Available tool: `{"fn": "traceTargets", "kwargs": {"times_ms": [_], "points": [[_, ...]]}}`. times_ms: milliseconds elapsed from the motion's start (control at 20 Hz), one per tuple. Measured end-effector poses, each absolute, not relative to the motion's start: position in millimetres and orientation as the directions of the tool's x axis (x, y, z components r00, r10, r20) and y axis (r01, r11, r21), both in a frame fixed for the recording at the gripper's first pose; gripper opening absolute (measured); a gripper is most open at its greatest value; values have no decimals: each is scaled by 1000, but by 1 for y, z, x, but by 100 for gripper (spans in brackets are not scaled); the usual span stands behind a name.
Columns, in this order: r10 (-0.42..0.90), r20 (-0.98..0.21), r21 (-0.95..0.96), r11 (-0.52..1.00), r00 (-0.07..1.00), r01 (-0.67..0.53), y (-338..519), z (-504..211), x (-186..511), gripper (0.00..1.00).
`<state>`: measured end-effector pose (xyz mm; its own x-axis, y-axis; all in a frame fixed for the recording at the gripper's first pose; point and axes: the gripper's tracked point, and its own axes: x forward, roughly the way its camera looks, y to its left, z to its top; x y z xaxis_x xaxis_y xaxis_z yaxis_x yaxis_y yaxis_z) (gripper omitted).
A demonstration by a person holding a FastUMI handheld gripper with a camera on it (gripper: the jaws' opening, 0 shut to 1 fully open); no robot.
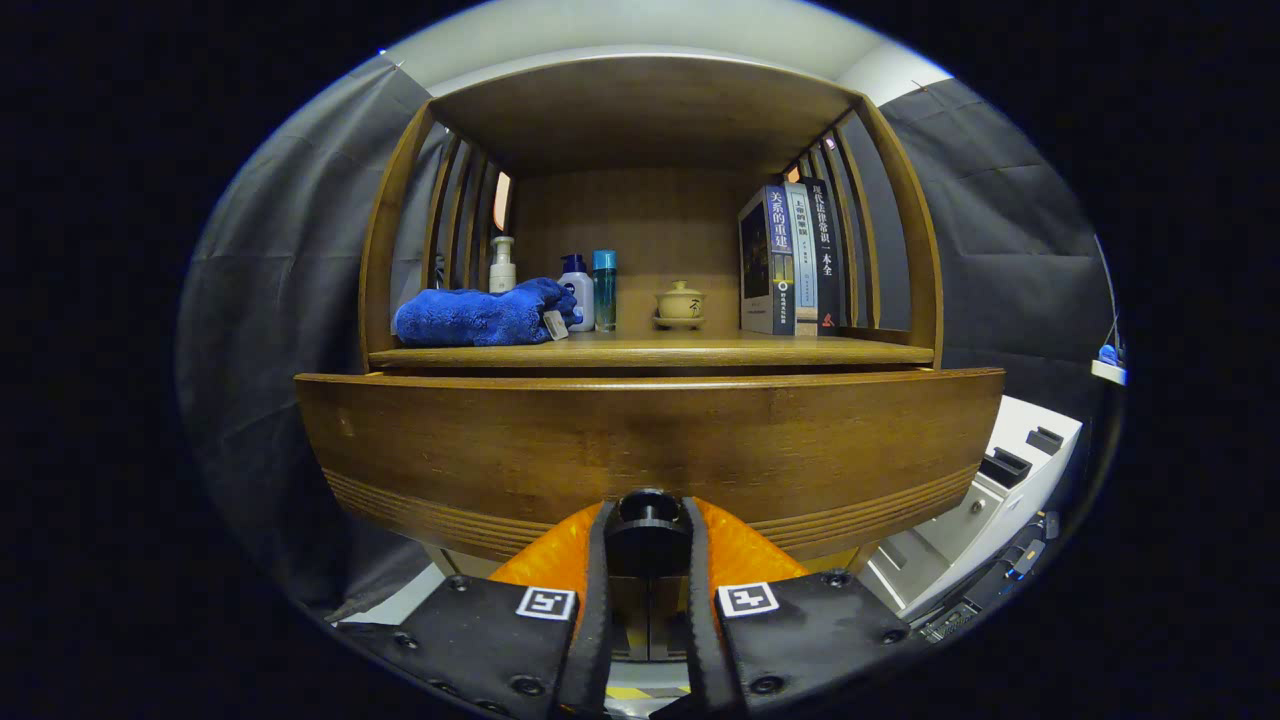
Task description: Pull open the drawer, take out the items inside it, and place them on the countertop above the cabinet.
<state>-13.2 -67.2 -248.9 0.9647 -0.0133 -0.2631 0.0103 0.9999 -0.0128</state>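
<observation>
The fingers [648,535] are clamped on the drawer [650,450] knob [647,518]; it looks pulled out, emptying not yet begun

gripper [647,545] fingers closed on drawer knob [647,520], drawer front [650,450] wall-like just ahead | countertop [650,351]: open stretch at front edge and middle | left blocked by blue towel [480,317], bottles [590,291] behind | lidded cup [679,303] at back centre | books [790,260] upright at right | slatted side rails [455,215] close both ends
</observation>
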Motion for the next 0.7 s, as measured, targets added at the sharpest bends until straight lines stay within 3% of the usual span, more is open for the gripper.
{"fn": "traceTargets", "kwargs": {"times_ms": [700], "points": [[-21, -233, -23, 1000, 972, 16, -67, -249, -26, 39]]}}
